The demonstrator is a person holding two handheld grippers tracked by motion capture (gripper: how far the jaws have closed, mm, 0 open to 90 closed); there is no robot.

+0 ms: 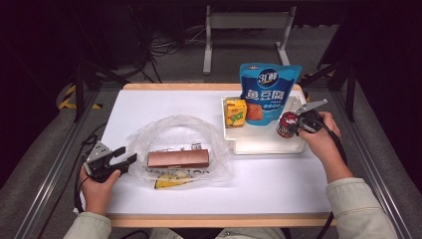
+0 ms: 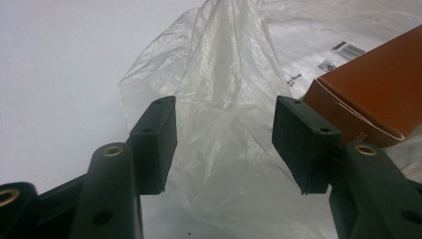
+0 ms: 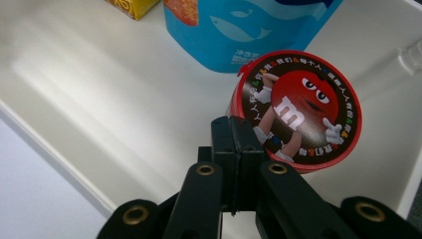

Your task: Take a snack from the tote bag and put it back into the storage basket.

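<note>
A clear plastic bag (image 1: 174, 129) lies on the white table with a brown box (image 1: 178, 159) on it. At the bag's left edge my left gripper (image 1: 124, 157) is open. In the left gripper view the gripper (image 2: 224, 114) has a raised fold of the bag (image 2: 224, 74) between its pads, which stand apart from it; the box (image 2: 378, 84) is at the right. My right gripper (image 1: 297, 124) is over the white tray (image 1: 263, 144), beside a red candy can (image 1: 287, 124). In the right gripper view the gripper (image 3: 234, 122) is shut, its tips at the rim of the can (image 3: 298, 107).
In the tray (image 3: 99, 74) stand a blue snack pouch (image 1: 268, 92) and a yellow drink carton (image 1: 236, 112), behind the can. A yellow packet (image 1: 169, 181) lies in the bag below the box. Dark floor, cables and a stand lie beyond the table.
</note>
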